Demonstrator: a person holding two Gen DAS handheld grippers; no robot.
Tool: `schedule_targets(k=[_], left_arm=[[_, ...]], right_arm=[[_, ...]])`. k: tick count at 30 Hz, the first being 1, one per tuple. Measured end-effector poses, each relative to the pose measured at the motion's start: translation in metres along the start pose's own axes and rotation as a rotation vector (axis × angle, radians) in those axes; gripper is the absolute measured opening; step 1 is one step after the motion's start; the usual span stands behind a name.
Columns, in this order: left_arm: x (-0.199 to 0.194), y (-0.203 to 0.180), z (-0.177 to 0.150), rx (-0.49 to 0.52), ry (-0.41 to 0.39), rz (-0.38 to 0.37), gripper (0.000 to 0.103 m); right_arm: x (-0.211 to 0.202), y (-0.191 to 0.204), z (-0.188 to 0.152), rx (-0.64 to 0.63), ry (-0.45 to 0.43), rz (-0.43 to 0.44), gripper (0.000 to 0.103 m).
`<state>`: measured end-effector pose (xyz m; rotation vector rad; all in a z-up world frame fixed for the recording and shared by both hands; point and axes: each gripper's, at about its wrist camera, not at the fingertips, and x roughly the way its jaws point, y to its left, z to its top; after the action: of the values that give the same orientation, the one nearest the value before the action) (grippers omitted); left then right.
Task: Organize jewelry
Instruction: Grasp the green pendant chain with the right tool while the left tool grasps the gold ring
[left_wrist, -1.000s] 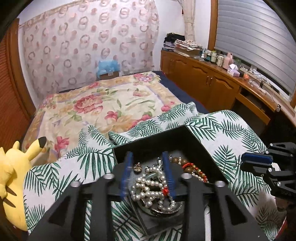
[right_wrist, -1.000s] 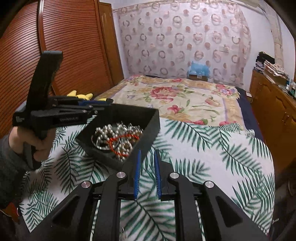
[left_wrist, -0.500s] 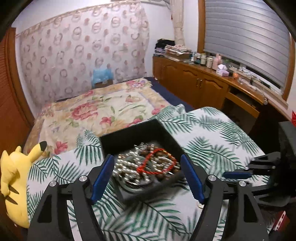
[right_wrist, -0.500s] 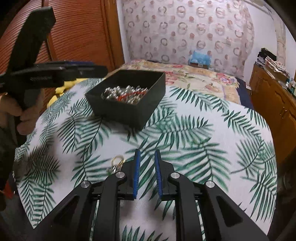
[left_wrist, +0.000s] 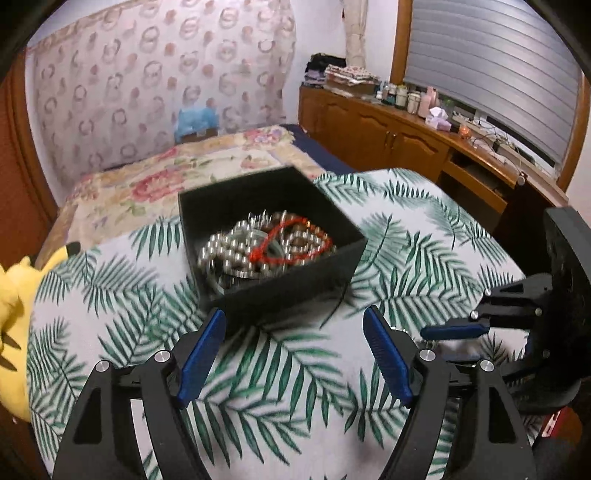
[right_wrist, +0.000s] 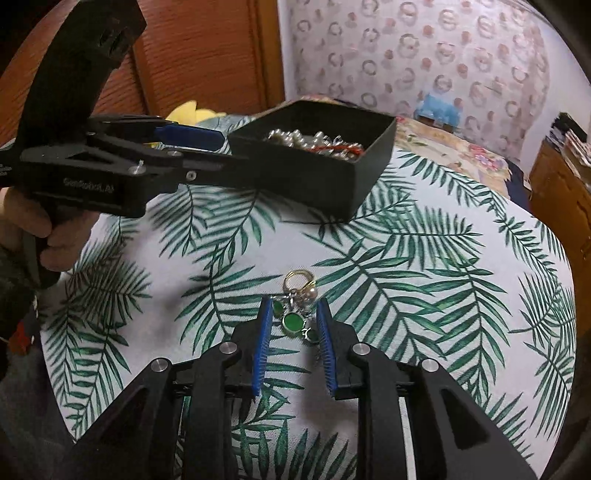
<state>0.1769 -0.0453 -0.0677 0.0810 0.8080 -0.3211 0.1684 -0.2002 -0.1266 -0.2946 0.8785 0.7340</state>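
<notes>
Our right gripper (right_wrist: 293, 339), parted, straddles the green-stone jewelry piece (right_wrist: 295, 317) on the bench (right_wrist: 424, 266), our left gripper (left_wrist: 295, 354) wide before the black box (left_wrist: 295, 284); closing may pinch only a loose charm and drop it.

You have a matt black box (left_wrist: 295, 291); glossy pearly beads (left_wrist: 225, 254) inside; printed cloth cover (right_wrist: 424, 258); shiny metal ring (right_wrist: 297, 277); ribbed blue pads (right_wrist: 263, 347) on matt black plastic.
</notes>
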Motion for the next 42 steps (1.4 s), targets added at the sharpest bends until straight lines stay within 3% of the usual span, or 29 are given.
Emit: schedule_targets(k=[9,12,15,22,34,42], left_arm=[[0.008,0.001,-0.022,-0.017,0.047,-0.013,0.074],[0.011,-0.003,-0.025,-0.010,0.058,-0.021,0.074],[0.012,-0.007,-0.028,-0.003,0.065,-0.027,0.074],[0.015,-0.016,-0.029,0.010,0.081,-0.049,0.074],[0.030,-0.052,-0.019,0.086,0.096,-0.086,0.074],[0.041,-0.068,-0.015,0.134,0.112,-0.092,0.052]], right_arm=[[0.001,0.017,-0.004,-0.098,0.045,-0.028,0.027],[0.002,0.016,-0.003,-0.093,0.039,-0.039,0.013],[0.001,0.016,-0.005,-0.098,0.033,-0.050,0.013],[-0.021,0.001,-0.005,-0.019,-0.025,-0.029,0.013],[-0.054,-0.031,-0.008,0.058,-0.109,-0.089,0.013],[-0.059,-0.048,-0.011,0.094,-0.133,-0.107,0.013]])
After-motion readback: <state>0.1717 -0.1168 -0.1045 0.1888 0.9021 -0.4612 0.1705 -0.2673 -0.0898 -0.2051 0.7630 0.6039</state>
